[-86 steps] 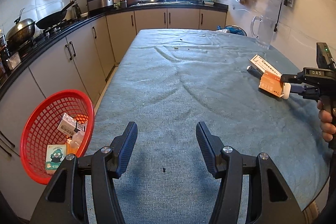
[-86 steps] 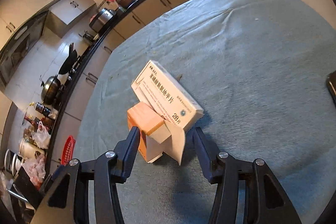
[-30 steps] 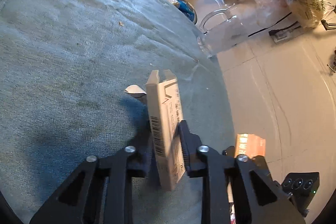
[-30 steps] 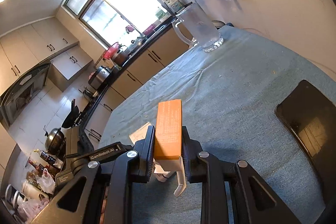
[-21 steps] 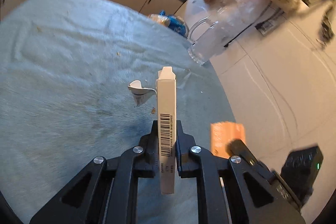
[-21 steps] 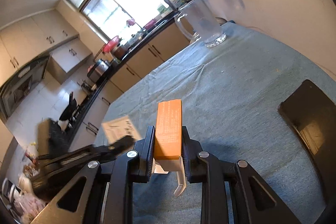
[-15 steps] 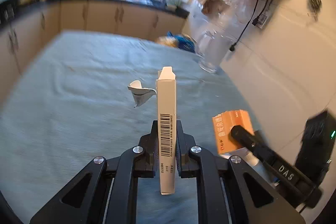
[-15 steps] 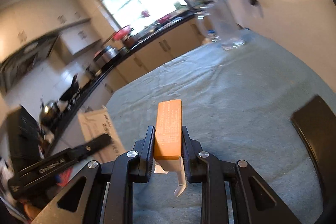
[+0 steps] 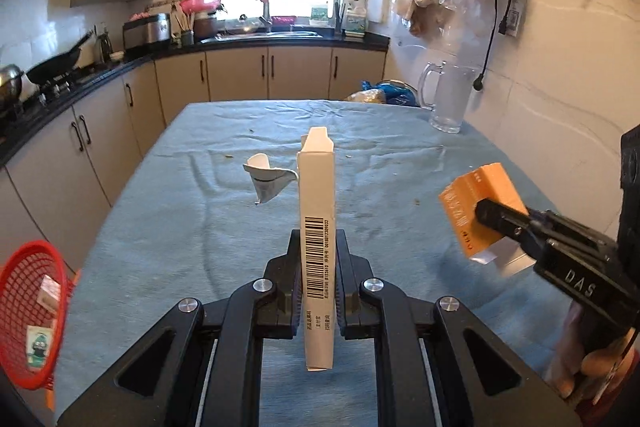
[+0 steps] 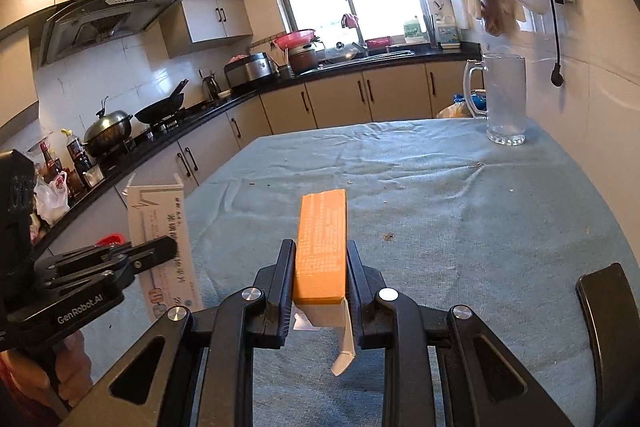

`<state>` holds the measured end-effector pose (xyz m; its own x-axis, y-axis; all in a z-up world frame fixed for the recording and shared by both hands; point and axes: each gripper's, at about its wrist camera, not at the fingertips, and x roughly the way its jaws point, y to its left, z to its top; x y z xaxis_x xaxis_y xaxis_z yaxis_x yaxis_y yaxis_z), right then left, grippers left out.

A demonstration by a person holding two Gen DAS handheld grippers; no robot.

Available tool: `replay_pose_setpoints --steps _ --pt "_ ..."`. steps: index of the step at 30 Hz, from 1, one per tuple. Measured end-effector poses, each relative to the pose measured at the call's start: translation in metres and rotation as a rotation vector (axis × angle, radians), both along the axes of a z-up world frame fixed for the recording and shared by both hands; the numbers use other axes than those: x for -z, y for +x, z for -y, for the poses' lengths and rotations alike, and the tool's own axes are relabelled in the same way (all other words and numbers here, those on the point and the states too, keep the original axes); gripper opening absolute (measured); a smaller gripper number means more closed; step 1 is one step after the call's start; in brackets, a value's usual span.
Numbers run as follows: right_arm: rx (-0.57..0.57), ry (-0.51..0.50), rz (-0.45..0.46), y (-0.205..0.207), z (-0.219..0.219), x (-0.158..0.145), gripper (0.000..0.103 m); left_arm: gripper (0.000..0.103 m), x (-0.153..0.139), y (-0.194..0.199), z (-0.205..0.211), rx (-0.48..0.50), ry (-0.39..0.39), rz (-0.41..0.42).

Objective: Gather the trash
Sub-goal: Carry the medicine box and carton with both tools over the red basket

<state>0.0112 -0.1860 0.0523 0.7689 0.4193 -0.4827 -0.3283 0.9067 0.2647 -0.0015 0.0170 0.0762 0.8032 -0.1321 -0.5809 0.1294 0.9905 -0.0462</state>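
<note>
Left tool [image 9: 316, 281] clamping tall white cardboard box [image 9: 316, 227]; right tool [image 10: 320, 277] clamping orange cardboard box [image 10: 322, 239]. Both hanging above table [image 9: 180, 227], right of red mesh basket [image 9: 30, 311]. Risk: narrow edge-grip slipping, box missing basket.

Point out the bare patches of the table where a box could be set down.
Most of the blue cloth is free, from the near edge to the glass jug at the far right corner. Only crumbs lie mid-table. A black object takes the near right edge.

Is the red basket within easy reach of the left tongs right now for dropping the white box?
Probably yes: the left tongs grip the white box, and nothing stands between them and the red basket.
</note>
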Motion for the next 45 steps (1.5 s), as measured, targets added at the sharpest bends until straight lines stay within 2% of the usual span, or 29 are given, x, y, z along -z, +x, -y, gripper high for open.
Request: replay_pose_setpoints --steps 8,14,21,34,45 --pt "0.012 -0.021 -0.009 0.001 -0.005 0.001 0.025 0.012 -0.004 -0.016 -0.014 -0.030 0.038 0.036" --pt "0.024 0.009 -0.038 -0.001 -0.006 -0.002 0.025 0.012 -0.008 -0.034 -0.028 -0.053 0.059 0.063" --pt "-0.024 0.026 -0.072 -0.018 -0.029 -0.006 0.025 0.012 -0.013 -0.053 -0.053 -0.092 0.049 0.094" --pt "-0.171 0.031 -0.097 -0.035 -0.105 -0.022 0.025 0.012 -0.019 -0.080 -0.110 -0.196 0.003 0.131" --pt "-0.340 0.032 -0.114 -0.036 -0.198 -0.035 0.025 0.012 -0.017 -0.103 -0.195 -0.356 -0.046 0.152"
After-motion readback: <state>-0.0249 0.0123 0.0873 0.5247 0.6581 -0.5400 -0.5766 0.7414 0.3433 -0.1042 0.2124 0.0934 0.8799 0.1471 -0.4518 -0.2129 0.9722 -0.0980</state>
